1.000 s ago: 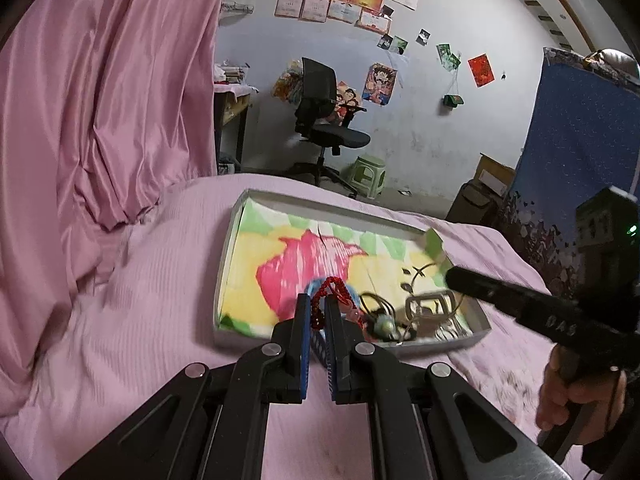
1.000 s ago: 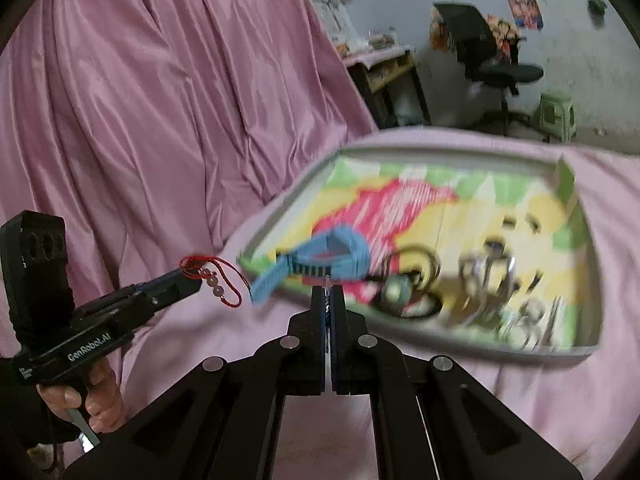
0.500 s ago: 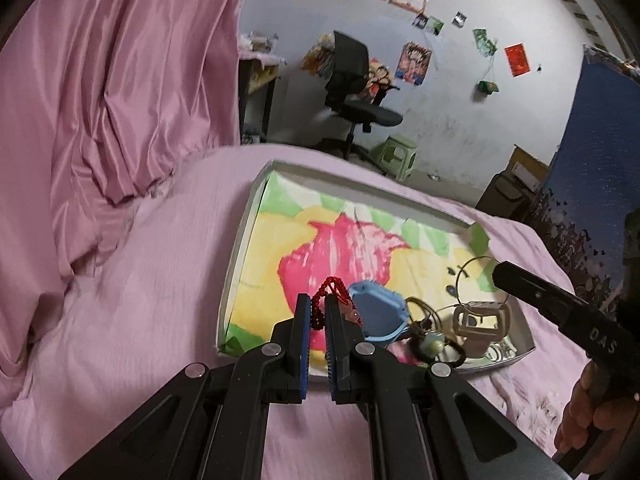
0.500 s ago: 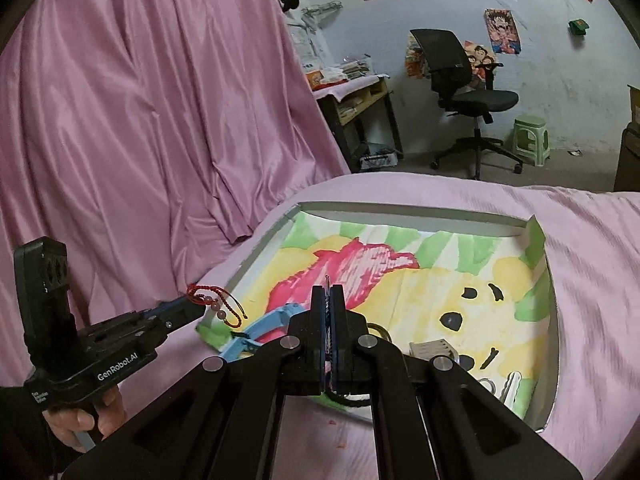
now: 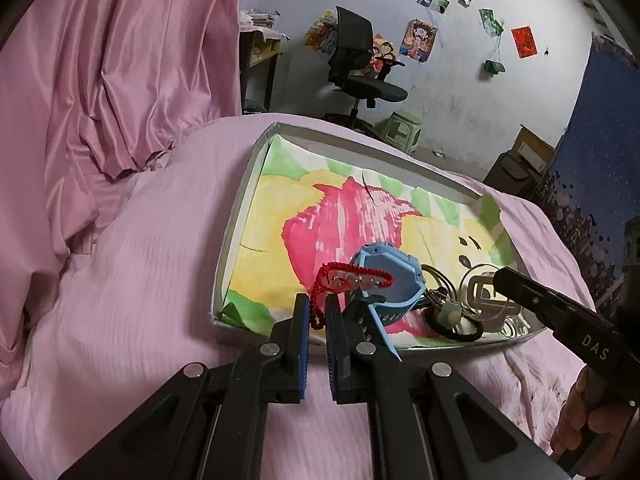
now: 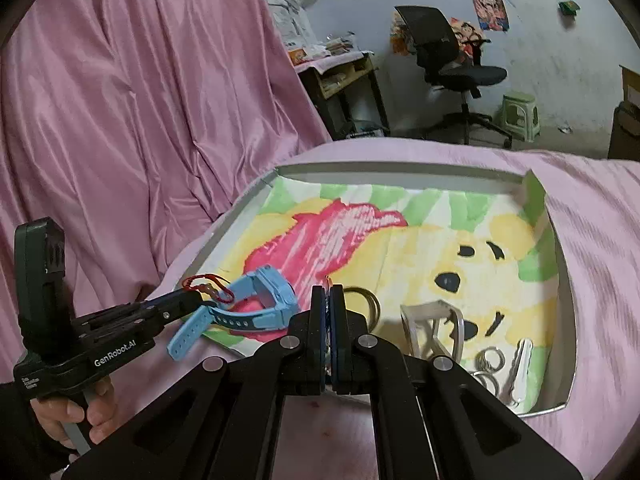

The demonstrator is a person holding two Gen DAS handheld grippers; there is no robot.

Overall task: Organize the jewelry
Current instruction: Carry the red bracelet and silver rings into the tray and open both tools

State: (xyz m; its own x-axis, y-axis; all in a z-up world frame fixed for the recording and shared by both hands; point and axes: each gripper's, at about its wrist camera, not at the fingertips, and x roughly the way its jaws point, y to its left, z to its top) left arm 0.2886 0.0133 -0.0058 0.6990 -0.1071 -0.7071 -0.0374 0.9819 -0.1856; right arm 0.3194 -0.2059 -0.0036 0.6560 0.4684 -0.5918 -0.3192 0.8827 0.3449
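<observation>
My left gripper [image 5: 316,312] is shut on a red cord bracelet [image 5: 344,278] with pale beads, held above the near left corner of the shallow tray [image 5: 240,200]. The bracelet also shows in the right wrist view [image 6: 208,286]. A blue watch [image 6: 256,304] lies over the tray's near edge, its strap hanging onto the cloth. My right gripper [image 6: 328,304] is shut, with nothing visible between its jaws, over the tray's near edge. A black hair tie [image 5: 452,320], silver cuffs [image 6: 432,324], rings [image 6: 490,360] and a clip [image 6: 520,360] lie in the tray's near right part.
The tray [image 6: 400,170] is lined with a painted yellow, pink and green sheet and sits on a pink cloth [image 5: 140,260]. Pink curtains [image 6: 140,100] hang at the left. An office chair [image 6: 452,56] and a green stool [image 6: 518,114] stand beyond.
The blue watch left my right gripper and now lies at the tray's near edge. My right gripper drew back. My left gripper carried the red bracelet closer over the tray.
</observation>
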